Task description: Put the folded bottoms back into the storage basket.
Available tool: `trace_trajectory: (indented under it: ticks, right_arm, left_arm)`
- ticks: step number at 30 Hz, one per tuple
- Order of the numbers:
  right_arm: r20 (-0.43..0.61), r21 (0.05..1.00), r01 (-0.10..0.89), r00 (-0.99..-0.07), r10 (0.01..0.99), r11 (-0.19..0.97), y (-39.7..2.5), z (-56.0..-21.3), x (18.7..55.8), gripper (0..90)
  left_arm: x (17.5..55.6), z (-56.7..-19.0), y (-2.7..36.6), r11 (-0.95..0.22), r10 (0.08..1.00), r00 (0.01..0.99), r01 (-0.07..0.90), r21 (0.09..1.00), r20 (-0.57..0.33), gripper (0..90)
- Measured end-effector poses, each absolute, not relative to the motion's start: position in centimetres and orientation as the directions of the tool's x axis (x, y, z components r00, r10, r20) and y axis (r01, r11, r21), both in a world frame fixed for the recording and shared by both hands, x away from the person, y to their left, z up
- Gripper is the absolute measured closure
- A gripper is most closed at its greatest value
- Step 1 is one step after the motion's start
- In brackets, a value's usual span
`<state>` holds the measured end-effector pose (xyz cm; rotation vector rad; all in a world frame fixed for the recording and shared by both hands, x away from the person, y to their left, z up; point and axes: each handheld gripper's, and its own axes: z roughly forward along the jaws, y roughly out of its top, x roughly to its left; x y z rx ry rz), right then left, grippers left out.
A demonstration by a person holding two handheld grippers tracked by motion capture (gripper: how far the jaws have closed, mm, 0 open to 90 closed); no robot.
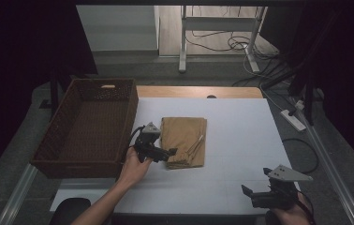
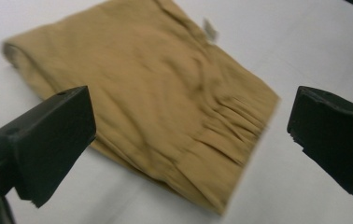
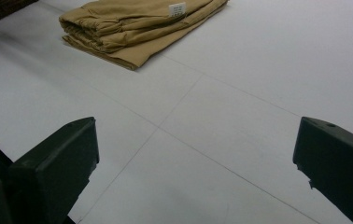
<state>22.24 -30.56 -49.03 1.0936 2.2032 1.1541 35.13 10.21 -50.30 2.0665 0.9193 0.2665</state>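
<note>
Nearest the high camera, at the bottom right of the white table point(image 1: 240, 140), the person's right gripper point(image 1: 252, 194) rests low with its jaws spread apart, holding nothing. Its own view looks across bare tabletop toward the folded tan garment point(image 3: 137, 28), which lies well apart from it.

That garment point(image 1: 183, 141) sits near the middle of the table, folded into a neat rectangle with a small white label on top. At its left edge, the left gripper point(image 1: 163, 153) is held in the person's left hand point(image 1: 135, 166). From the left gripper view, both black jaws stand wide open on either side of the cloth point(image 2: 165, 107), not yet closed on it. The picture is slightly blurred, so whether a jaw touches the fabric cannot be told.

Judging from this, the step in hand is the approach for a grasp. The next move likely calls for sliding one jaw under the near folded edge and closing on all layers together, so the fold does not come undone when lifted.

Just left of the garment stands a dark brown wicker basket point(image 1: 130, 112), empty, its near wall close to the left hand. That tall wall is the one obstacle: the cloth would need lifting above the rim. Cables and a metal stand lie on the floor beyond the table.
</note>
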Motion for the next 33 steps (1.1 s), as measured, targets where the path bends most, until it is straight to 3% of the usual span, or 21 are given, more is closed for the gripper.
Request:
trace_trajectory:
  ticks: [19, 33]
  right_arm:
    - [-0.005, 0.823, 0.45, -0.602, 0.798, 0.345, -30.6, -49.0, 22.3, 1.1]
    - [-0.006, 0.823, 0.45, -0.604, 0.797, 0.348, -30.6, -49.0, 22.3, 1.1]
  left_arm:
    - [40.6, -51.2, 9.9, -0.349, 0.712, 0.677, 0.571, 0.743, -0.185, 0.0]
    - [44.1, -51.9, 9.9, -0.367, 0.766, 0.629, 0.601, 0.71, -0.136, 0.0]
